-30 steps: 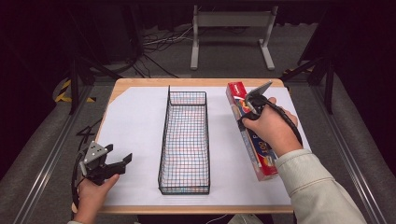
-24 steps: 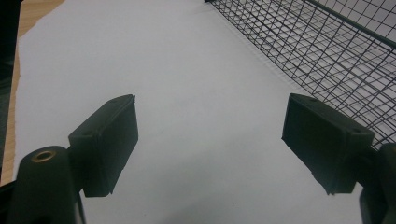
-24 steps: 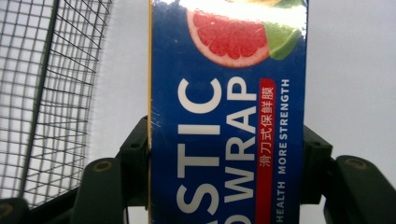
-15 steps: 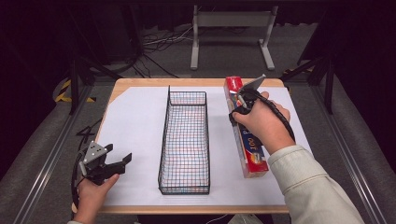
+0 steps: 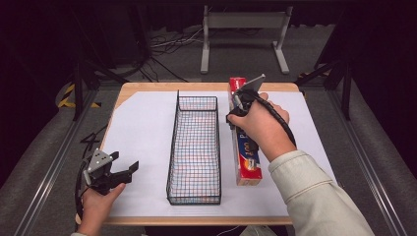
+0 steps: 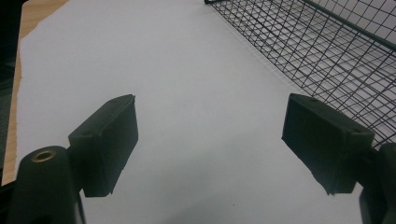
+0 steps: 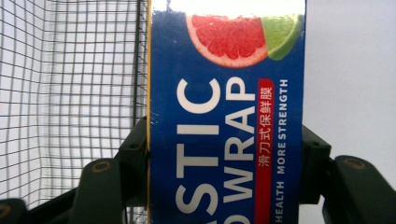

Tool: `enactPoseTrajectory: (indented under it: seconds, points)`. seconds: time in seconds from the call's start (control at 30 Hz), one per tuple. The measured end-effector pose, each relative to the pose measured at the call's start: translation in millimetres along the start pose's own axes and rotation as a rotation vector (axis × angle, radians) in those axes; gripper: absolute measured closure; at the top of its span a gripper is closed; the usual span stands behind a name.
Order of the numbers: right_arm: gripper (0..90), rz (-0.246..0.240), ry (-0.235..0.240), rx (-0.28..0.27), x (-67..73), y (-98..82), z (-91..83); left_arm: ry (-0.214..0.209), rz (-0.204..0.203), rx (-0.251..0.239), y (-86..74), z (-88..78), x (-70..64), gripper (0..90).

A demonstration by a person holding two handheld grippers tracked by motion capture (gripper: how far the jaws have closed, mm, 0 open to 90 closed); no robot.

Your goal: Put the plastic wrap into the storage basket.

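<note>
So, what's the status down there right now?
Right gripper shut on plastic wrap box. Left gripper open, idle. Wire basket alongside box, nothing blocking.

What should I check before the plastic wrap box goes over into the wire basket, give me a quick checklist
1. Grip: right gripper has its jaws pressed on both long sides of the plastic wrap box: ok.
2. Grip position: it holds the box near the far end, so the near end may sag: not ok.
3. Box lifted off the table: cannot tell.
4. Wire basket interior free to take the box: ok.
5. Alignment: box lies beside and roughly parallel to the basket: ok.
6. Left gripper is open, near the front left corner, away from the path: ok.
</note>
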State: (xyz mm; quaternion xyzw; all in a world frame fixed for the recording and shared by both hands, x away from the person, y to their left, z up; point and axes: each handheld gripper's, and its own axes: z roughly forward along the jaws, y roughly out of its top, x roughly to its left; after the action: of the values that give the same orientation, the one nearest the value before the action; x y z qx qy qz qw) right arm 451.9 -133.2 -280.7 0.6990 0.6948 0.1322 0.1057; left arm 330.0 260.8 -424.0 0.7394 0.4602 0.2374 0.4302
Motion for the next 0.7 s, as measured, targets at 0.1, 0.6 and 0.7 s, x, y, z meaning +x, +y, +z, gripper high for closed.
enactPoseTrajectory:
  seconds: [0.1, 0.6, 0.7]
  points:
    - [39.5, -0.002, 0.002, 0.000, 7.9, 0.3, -1.0, 0.000, -0.002, -0.004, -0.2, -0.1, 0.2, 18.8]
    - [39.5, 0.037, 0.028, 0.001, 41.6, 2.4, -8.7, -0.001, -0.002, -0.006, 0.1, -0.2, 0.1, 18.9]
    - [39.5, 0.036, 0.026, 0.005, 45.6, 3.0, -8.4, 0.000, 0.002, -0.005, 0.1, -0.1, 0.2, 19.0]
